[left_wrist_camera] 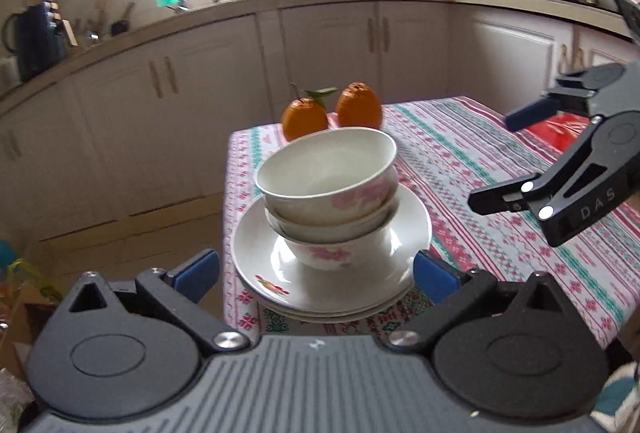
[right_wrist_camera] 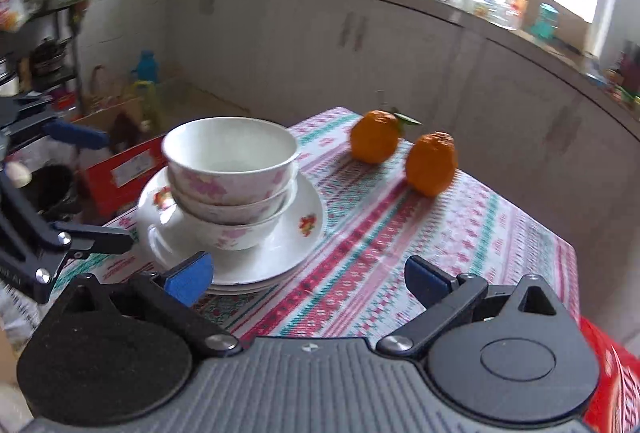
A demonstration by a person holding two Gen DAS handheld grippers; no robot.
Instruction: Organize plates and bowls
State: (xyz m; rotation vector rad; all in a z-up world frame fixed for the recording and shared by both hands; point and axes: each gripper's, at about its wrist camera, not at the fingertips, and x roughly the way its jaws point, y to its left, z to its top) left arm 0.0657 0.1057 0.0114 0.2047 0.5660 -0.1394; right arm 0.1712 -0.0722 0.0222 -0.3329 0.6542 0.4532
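Both tools, left tool [left_wrist_camera: 316, 273] and right tool [right_wrist_camera: 308, 273], gaped wide, empty; three stacked white floral ceramic bowls [left_wrist_camera: 328, 193] on stacked white plates [left_wrist_camera: 280, 273] sat just ahead on the striped-cloth worktop [left_wrist_camera: 500, 161].

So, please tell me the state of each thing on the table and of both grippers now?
Bowls: three, nested upright on the plates.
Plates: stacked at the table corner.
Oranges: two, loose on the tablecloth.
Left gripper: open, holding nothing.
Right gripper: open, holding nothing.

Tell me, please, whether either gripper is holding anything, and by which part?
Nothing is held: the left gripper and right gripper are both open, clear of the bowls.
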